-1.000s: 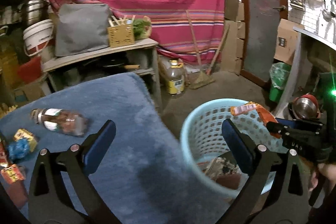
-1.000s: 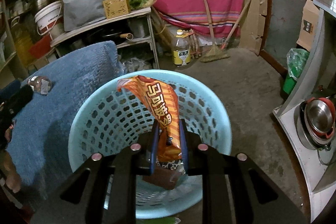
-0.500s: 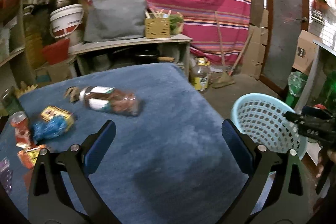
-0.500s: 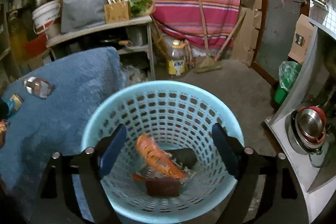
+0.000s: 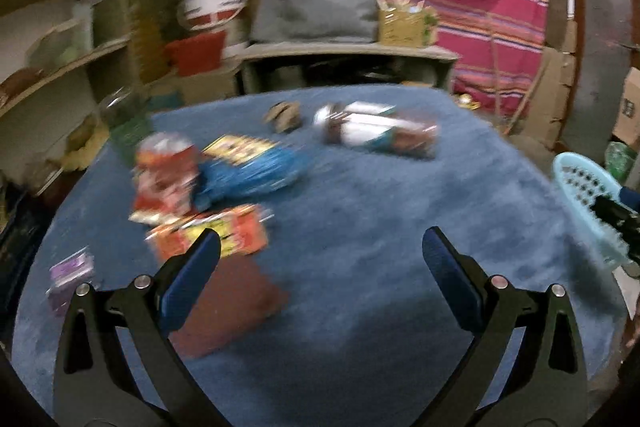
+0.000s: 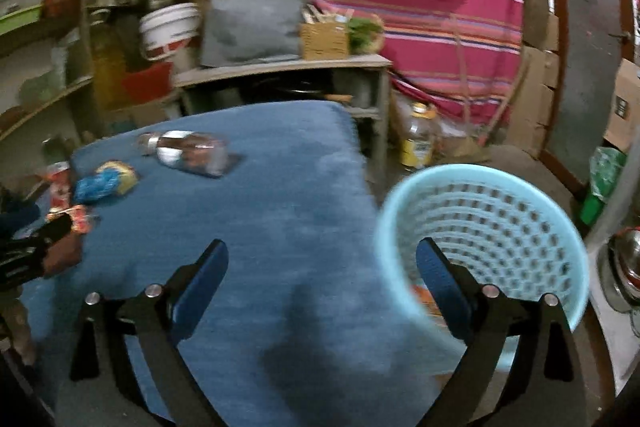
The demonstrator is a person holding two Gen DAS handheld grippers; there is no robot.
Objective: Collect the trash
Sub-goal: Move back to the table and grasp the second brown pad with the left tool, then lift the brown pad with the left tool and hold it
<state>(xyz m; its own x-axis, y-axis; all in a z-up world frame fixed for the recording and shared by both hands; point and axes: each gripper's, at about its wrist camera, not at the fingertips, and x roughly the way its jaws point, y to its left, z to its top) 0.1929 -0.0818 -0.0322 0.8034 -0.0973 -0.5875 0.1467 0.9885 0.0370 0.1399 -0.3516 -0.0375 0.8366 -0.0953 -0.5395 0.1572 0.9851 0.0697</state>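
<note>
You are holding the left gripper (image 5: 320,251) with fingers spread wide over the wrappers (image 5: 208,239) littering the blue desk (image 5: 380,211), while the right gripper (image 6: 322,263), equally wide and empty, is hanging beside the basket (image 6: 480,223) awaiting trash.

Blue rug table (image 5: 360,227) w/ bottle (image 5: 376,135), wrappers (image 5: 208,239) on top.

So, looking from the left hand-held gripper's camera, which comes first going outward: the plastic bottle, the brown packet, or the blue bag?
From the left hand-held gripper:
1. Brown packet, just beside its left finger.
2. Blue bag, farther out, left of centre.
3. Plastic bottle, lying on its side near the table's far edge.
</note>
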